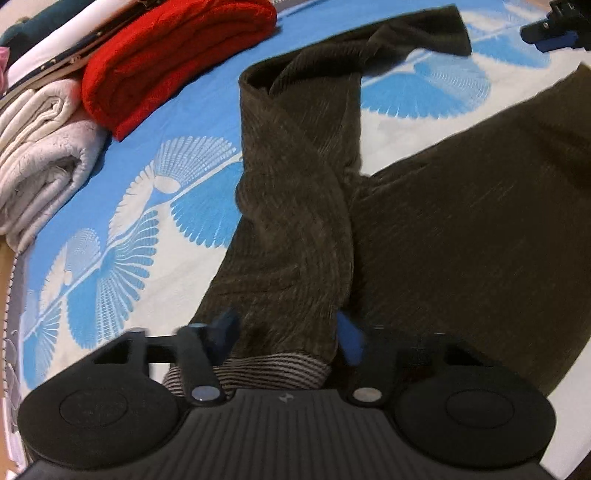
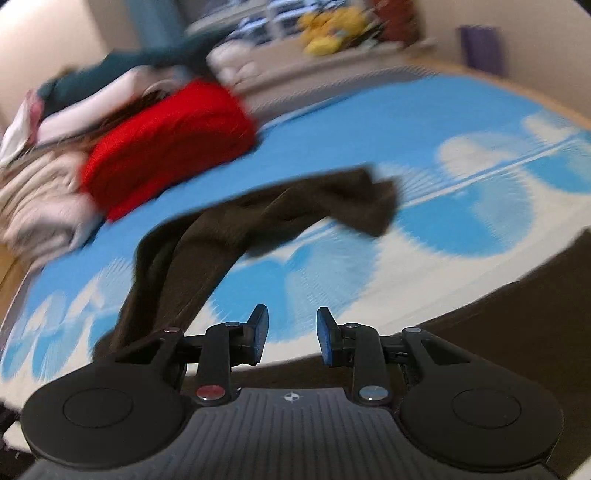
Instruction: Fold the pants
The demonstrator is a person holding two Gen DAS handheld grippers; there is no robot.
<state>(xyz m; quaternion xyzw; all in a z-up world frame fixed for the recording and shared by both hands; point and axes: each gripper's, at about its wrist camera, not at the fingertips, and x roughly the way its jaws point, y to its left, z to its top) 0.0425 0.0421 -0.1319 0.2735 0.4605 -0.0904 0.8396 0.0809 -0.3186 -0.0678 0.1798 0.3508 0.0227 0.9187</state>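
Note:
Dark brown corduroy pants (image 1: 461, 229) lie spread on a blue and white patterned bedsheet (image 1: 155, 229). One leg (image 1: 295, 177) runs away from me and bends right at its far end. My left gripper (image 1: 288, 334) stands open low over that leg, its blue fingers on either side of the cloth beside a striped ribbed band (image 1: 255, 373). In the right wrist view the same leg (image 2: 258, 218) stretches across the sheet. My right gripper (image 2: 290, 332) is open with nothing between its pads, above the sheet at the pants' edge (image 2: 498, 317). It also shows in the left wrist view's top right corner (image 1: 550, 33).
A folded red knit (image 1: 173, 62) and a folded pale blanket (image 1: 44, 158) sit at the bed's left side, with more stacked clothes (image 1: 55, 33) behind. A shelf with yellow items (image 2: 328, 33) stands beyond the bed. The bed's wooden edge (image 1: 3, 280) runs along the left.

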